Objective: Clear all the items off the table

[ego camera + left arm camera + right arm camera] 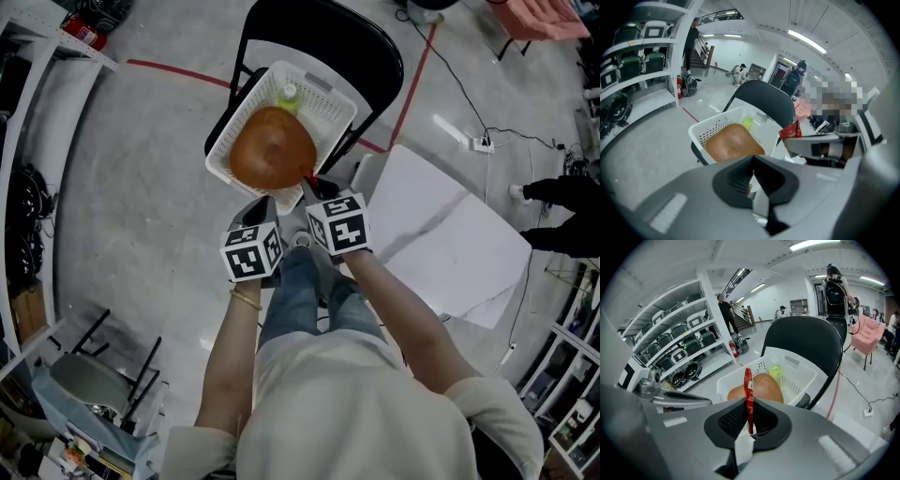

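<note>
The red packet (748, 383) stands edge-on, long axis upright, pinched in the right tongs (751, 414). The white basket (806, 378) on the black chair (811, 336) lies directly ahead and below. The left tongs (753, 169), pressed together on nothing visible, sit alongside.

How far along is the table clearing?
Done: a brown domed item and a yellow-green bottle lie in the white perforated plastic basket on the black folding chair. In hand: right gripper shut on a thin red packet. Left gripper shut, apparently empty. Left: drop the packet in; white table's visible part looks bare.
</note>
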A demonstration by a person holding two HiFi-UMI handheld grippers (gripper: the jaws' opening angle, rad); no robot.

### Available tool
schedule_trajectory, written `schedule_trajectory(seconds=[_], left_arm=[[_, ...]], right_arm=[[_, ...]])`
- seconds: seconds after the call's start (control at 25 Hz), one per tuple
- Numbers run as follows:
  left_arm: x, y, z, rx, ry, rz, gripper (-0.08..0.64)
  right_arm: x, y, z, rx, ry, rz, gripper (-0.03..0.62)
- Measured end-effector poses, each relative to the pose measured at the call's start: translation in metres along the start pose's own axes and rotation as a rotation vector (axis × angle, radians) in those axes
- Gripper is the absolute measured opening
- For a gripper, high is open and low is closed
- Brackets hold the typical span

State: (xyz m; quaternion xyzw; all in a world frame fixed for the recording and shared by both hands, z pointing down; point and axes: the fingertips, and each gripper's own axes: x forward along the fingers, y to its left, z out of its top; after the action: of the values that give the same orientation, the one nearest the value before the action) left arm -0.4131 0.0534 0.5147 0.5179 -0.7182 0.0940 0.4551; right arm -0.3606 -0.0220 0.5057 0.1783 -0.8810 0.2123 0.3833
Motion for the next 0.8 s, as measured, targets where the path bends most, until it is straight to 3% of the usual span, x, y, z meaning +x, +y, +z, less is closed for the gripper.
schedule_trajectory(seconds=[0.52,0.56,0.6,0.64,0.8], left_arm=[[0.016,0.034,0.006,-0.065,-0.005,0.043,0.009],[0.015,0.034,0.006,-0.066,-0.006,0.044,0.009],[0.015,0.035,0.006,-0.066,-0.005,0.045,0.009],[0.015,0.035,0.005,-0.066,-0.005,0.046,0.009],[0.017,0.037,0.007,-0.070,-0.007,0.047,0.009]], right_arm=[[0.047,0.015,0.007,-0.004,0.037,0.052,0.012],[0.049,0.017,0.007,0.005,0.041,0.068,0.039],[0.050,0.019,0.006,0.017,0.046,0.085,0.131],[0.051,0.021,0.006,0.028,0.051,0.099,0.165],[0.053,0.022,0.005,0.022,0.051,0.103,0.166]])
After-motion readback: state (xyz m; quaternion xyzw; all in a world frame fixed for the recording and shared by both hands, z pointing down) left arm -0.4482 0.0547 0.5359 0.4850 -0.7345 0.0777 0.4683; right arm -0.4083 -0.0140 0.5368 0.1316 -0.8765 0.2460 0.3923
